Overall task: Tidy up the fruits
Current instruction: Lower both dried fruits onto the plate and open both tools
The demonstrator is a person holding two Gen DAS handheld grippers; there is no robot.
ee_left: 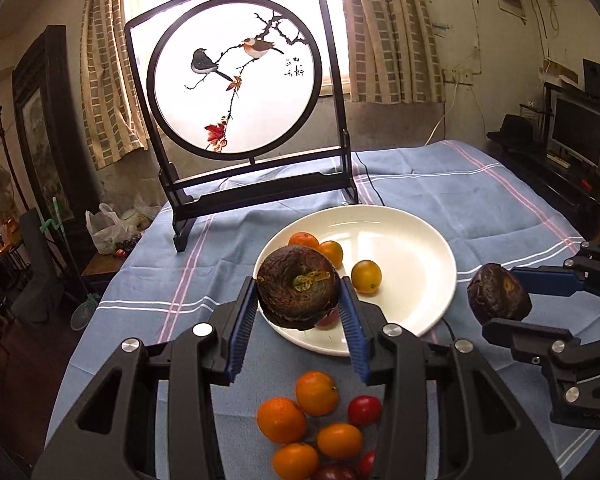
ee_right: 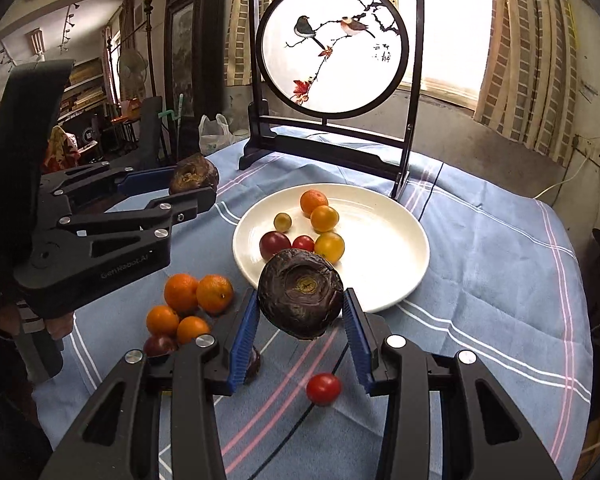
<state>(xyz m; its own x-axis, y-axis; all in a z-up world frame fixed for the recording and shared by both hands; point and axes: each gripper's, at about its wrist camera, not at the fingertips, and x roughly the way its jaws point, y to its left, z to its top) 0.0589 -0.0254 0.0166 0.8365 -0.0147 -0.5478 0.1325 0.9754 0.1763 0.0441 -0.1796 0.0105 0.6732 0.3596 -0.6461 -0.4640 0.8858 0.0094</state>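
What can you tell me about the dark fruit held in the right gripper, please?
The dark fruit is round, wrinkled and purple-brown, with a sunken, ringed end showing a yellowish centre that faces the camera. It looks leathery and shrivelled. The right gripper holds it clear of the tablecloth, one blue ribbed pad pressing on each side, near the front rim of the white plate. Nothing else touches it.

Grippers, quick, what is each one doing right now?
Left gripper: closed on a dark brown wrinkled round fruit.
Right gripper: closed on another dark brown wrinkled round fruit.
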